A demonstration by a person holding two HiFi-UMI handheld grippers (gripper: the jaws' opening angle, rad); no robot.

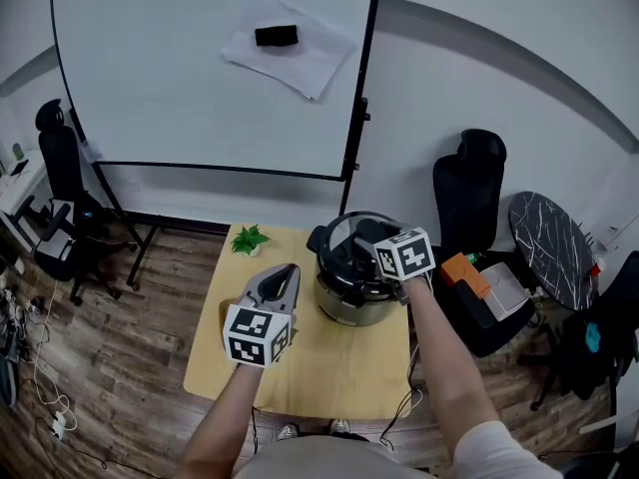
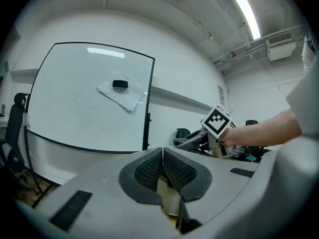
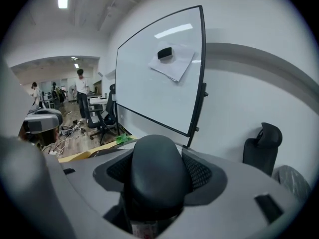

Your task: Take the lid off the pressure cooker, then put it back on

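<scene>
A pale wooden square tabletop [image 1: 329, 367] stands on a dark plank floor [image 1: 130, 347] before a large whiteboard [image 1: 180, 88]; a small green plant [image 1: 249, 239] sits at its 11 o'clock corner, and the steel pressure cooker [image 1: 339, 302] at 1 o'clock. The right tongs [image 3: 157, 176] clamp the black rounded lid handle [image 3: 154, 156]; the left tongs [image 2: 163, 169] hover at the cooker's 9 o'clock, pressed together and empty.
</scene>
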